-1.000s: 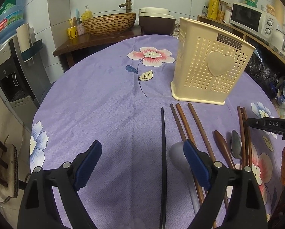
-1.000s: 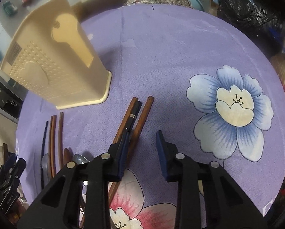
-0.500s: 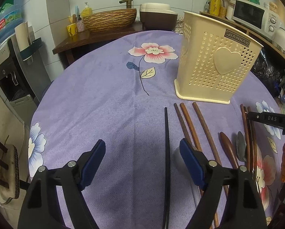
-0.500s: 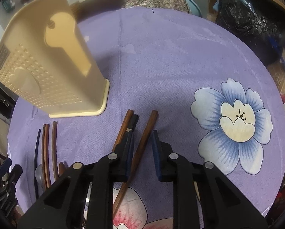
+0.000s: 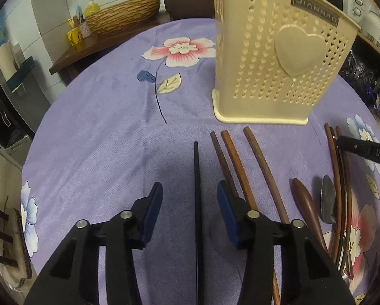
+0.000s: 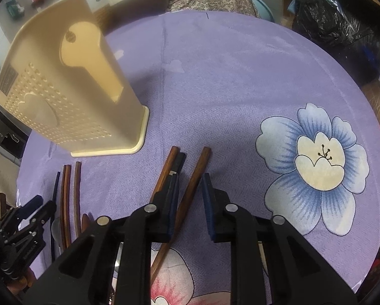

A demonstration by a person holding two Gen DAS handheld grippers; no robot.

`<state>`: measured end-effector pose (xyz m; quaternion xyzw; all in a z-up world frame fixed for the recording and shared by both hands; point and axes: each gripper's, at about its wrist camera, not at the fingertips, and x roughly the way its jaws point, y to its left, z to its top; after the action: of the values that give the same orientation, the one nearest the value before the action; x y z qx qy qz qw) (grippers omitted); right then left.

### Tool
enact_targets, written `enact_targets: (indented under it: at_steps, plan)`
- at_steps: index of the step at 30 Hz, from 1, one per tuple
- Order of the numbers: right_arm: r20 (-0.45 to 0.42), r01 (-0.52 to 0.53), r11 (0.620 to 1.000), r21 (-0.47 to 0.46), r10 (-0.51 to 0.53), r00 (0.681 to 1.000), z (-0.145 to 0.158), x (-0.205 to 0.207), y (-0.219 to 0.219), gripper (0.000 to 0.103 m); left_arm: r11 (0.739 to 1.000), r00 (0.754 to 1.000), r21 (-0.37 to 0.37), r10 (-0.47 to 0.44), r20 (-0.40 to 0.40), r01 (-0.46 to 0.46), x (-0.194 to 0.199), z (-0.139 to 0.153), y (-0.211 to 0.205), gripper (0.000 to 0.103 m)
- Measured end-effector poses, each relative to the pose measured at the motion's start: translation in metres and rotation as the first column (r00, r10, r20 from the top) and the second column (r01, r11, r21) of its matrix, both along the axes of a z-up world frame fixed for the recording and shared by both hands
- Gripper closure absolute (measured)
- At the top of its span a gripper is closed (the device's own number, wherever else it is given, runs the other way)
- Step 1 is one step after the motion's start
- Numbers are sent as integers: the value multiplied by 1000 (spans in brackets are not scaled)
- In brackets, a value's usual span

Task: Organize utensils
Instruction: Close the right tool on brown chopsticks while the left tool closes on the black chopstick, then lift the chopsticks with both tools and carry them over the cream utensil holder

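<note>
Beside one cream holder (image 5: 279, 58), left tongs (image 5: 190, 203) spread astride one black chopstick (image 5: 196, 183); right tongs (image 6: 190, 198) spread astride one brown chopstick (image 6: 199, 172).

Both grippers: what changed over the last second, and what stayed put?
The left gripper narrowed its jaws to straddle the black chopstick, still open. The right gripper narrowed around a brown chopstick, then reopened slightly without gripping. Both moved forward toward the cream utensil holder. Holder and utensils stayed put on the purple tablecloth.

Both wrist views look low across the tablecloth (image 5: 101, 127), sharing the holder (image 5: 279, 76)
</note>
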<state>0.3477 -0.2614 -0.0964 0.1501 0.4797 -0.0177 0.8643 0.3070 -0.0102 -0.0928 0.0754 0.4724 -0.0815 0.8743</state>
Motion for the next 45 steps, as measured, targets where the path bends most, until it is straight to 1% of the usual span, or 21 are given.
enact_targets:
  at_steps: [5, 8, 11, 16, 19, 20, 28, 33, 37, 40, 42, 45]
  plan:
    - [-1, -5, 1000, -8, 5, 1000, 0, 0, 1, 83, 1000, 1000, -10, 6, -7, -6, 3, -2, 2, 61]
    - [-3, -2, 1000, -10, 2, 1000, 1, 3, 2, 83, 1000, 1000, -8, 5, -11, -5, 11, -2, -1, 65]
    - [-5, 3, 1000, -11, -3, 1000, 1, 4, 3, 83, 1000, 1000, -4, 2, -15, -2, 20, -1, -4, 72]
    - [-4, 18, 1000, -7, -18, 1000, 1, 6, 3, 84, 1000, 1000, 11, 2, -14, -2, 29, 1, -11, 88]
    - [1, 27, 1000, -13, -27, 1000, 0, 7, 3, 89, 1000, 1000, 10, 14, -8, -14, 30, 1, -11, 96]
    - [3, 29, 999, -12, -29, 1000, 0, 7, 3, 90, 1000, 1000, 12, 18, -5, -18, 30, 1, -11, 97]
    - [11, 37, 999, 10, -37, 999, -1, 6, -1, 91, 999, 999, -1, 35, 6, -35, 31, 0, -9, 97]
    - [14, 44, 998, 41, -44, 999, -1, 7, -6, 92, 998, 998, -41, 56, 15, -55, 32, 5, -2, 97]
    - [32, 56, 995, 79, -59, 998, 2, 6, -13, 92, 994, 996, -89, 67, 50, -63, 30, 22, 8, 97]
    - [65, 46, 992, 119, -54, 996, 13, 3, -17, 92, 990, 994, -124, 71, 86, -60, 26, 40, 16, 97]
    - [104, 30, 991, 132, -44, 994, 24, 0, -18, 93, 989, 990, -137, 72, 121, -55, 21, 53, 20, 97]
    - [184, 6, 992, 127, -29, 982, 48, -9, -19, 93, 984, 981, -169, 80, 177, -49, 13, 77, 29, 97]
